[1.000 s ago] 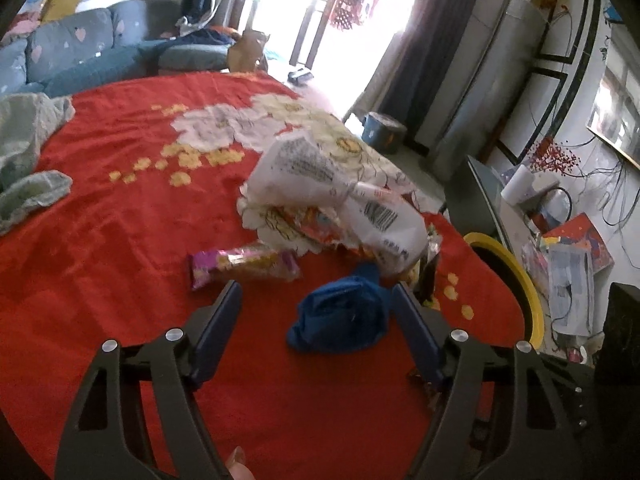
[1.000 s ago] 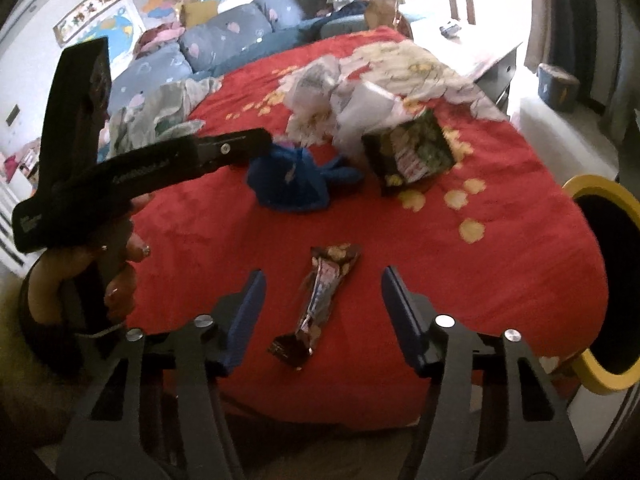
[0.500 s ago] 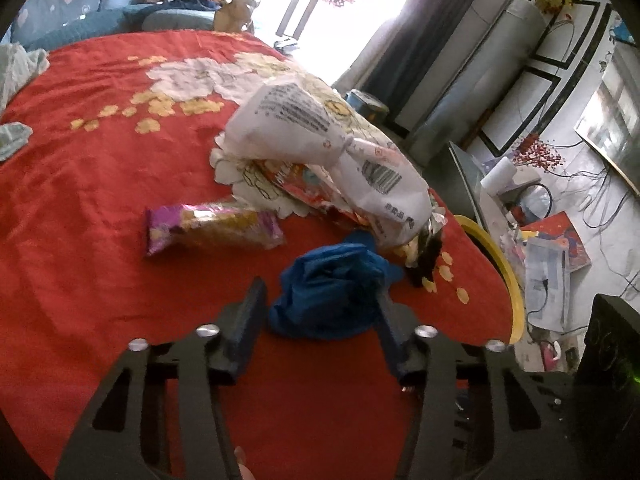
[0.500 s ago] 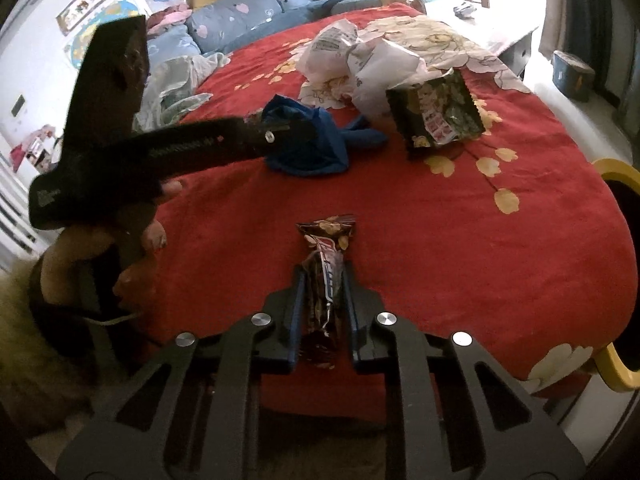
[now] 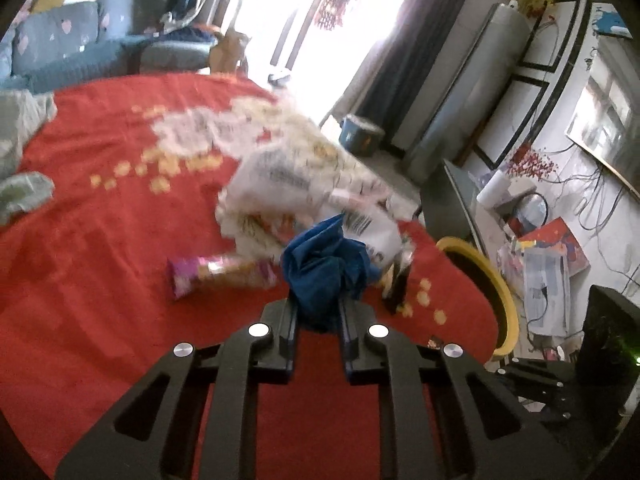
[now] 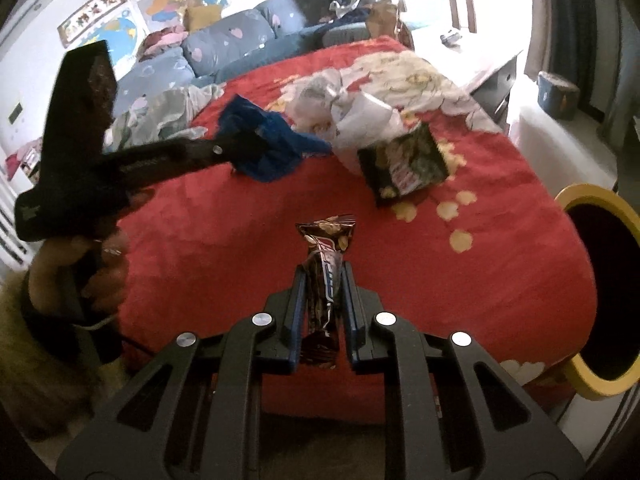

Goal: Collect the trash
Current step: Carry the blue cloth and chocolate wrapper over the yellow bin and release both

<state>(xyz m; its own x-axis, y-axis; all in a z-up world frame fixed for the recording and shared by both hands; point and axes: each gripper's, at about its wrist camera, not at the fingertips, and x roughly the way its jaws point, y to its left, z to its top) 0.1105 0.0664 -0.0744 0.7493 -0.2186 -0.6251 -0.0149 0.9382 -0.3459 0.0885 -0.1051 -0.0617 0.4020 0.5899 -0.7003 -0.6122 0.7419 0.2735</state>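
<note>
My left gripper (image 5: 318, 308) is shut on a crumpled blue bag (image 5: 326, 268) and holds it lifted above the red cloth; the same bag shows in the right wrist view (image 6: 264, 148). My right gripper (image 6: 323, 280) is shut on a brown candy-bar wrapper (image 6: 326, 264) and holds it above the cloth. On the cloth lie a purple snack wrapper (image 5: 220, 274), a white plastic bag (image 5: 308, 184) and a dark green snack packet (image 6: 404, 168). A yellow-rimmed bin (image 6: 600, 304) stands at the table's right edge; it also shows in the left wrist view (image 5: 488, 280).
The table has a red flowered cloth (image 6: 224, 232). Grey-green fabric (image 5: 20, 160) lies at its far left. A blue sofa (image 6: 224, 48) stands behind. Boxes and papers (image 5: 544, 264) clutter the floor on the right.
My left gripper closed on the blue bag and lifted it off the cloth. My right gripper closed on the candy-bar wrapper and raised it.
</note>
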